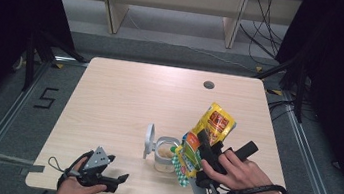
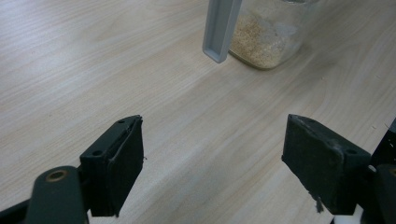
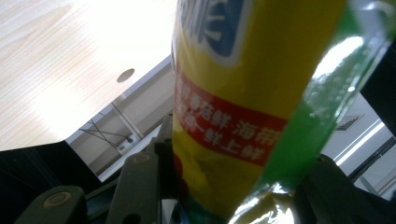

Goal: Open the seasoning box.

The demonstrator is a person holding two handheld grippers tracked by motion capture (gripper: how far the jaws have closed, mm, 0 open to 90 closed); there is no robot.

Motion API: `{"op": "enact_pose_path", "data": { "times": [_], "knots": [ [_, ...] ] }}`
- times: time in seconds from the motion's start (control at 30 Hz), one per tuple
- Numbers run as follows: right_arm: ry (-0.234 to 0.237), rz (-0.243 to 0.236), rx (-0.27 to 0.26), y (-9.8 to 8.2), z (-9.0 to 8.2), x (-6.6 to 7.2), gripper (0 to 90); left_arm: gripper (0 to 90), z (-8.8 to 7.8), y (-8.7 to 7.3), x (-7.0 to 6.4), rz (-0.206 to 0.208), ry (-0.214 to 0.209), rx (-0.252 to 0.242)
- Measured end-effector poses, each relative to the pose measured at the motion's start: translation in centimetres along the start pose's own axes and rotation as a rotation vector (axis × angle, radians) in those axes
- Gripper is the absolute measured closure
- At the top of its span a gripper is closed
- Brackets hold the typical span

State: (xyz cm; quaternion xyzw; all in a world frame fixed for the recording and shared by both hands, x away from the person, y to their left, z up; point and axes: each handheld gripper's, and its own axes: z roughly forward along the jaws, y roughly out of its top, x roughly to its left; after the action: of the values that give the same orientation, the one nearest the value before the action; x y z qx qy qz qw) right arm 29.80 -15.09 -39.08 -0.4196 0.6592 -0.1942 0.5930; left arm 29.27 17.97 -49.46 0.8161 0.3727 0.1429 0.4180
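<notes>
The right gripper (image 1: 203, 154) squeezes a yellow bag (image 1: 205, 131) right of the middle, tipped over a clear jar (image 1: 166, 154). The left gripper (image 1: 116, 179) rests wide open and empty on the bench (image 1: 124, 101), lower left.

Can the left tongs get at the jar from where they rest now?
Probably yes. The left tongs stand open with bare table between them and the jar. Its raised lid hangs on the near side, so they would likely have to come in beside it.
</notes>
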Motion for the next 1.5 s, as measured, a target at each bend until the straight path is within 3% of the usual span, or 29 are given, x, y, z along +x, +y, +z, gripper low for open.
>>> {"op": "enact_pose_path", "data": {
  "times": [0.03,0.1,0.9,0.97,1.0,1.13,1.17,1.3,1.33,1.5],
  "knots": [
    [-0.003,-0.017,-0.006,-0.02,0.08,-0.11,59.1,19.9,-0.01,0.0,0.04,0.005,0.004,0.005],
    [0.004,0.0,0.0,-0.05,0.11,0.01,59.1,19.9,0.02,0.0,-0.03,0.0,-0.003,-0.001],
    [0.01,0.002,-0.003,-0.21,0.42,0.17,59.2,19.9,0.0,0.01,-0.06,-0.004,-0.003,-0.008],
    [0.007,-0.008,-0.007,-0.22,0.44,0.1,59.2,19.9,-0.03,0.07,0.0,0.013,-0.005,-0.011],
    [0.01,0.011,0.001,-0.24,0.37,0.25,59.2,19.9,0.03,0.01,-0.1,-0.009,-0.007,-0.011],
    [0.008,0.01,-0.01,-0.3,0.36,0.21,59.2,19.9,0.01,0.02,-0.09,-0.007,-0.005,-0.011],
    [0.012,0.02,-0.003,-0.31,0.32,0.32,59.2,19.9,-0.02,0.06,0.0,0.011,-0.004,-0.01],
    [0.013,0.007,0.0,-0.37,0.27,0.3,59.2,19.9,-0.02,0.06,0.0,0.011,-0.004,-0.009],
    [0.011,0.007,-0.003,-0.32,0.27,0.3,59.2,19.9,0.03,0.01,-0.1,-0.009,-0.007,-0.01],
    [0.009,-0.004,-0.015,-0.26,0.31,0.18,59.3,19.9,-0.02,0.02,0.02,0.004,0.001,-0.001]
  ]
}}
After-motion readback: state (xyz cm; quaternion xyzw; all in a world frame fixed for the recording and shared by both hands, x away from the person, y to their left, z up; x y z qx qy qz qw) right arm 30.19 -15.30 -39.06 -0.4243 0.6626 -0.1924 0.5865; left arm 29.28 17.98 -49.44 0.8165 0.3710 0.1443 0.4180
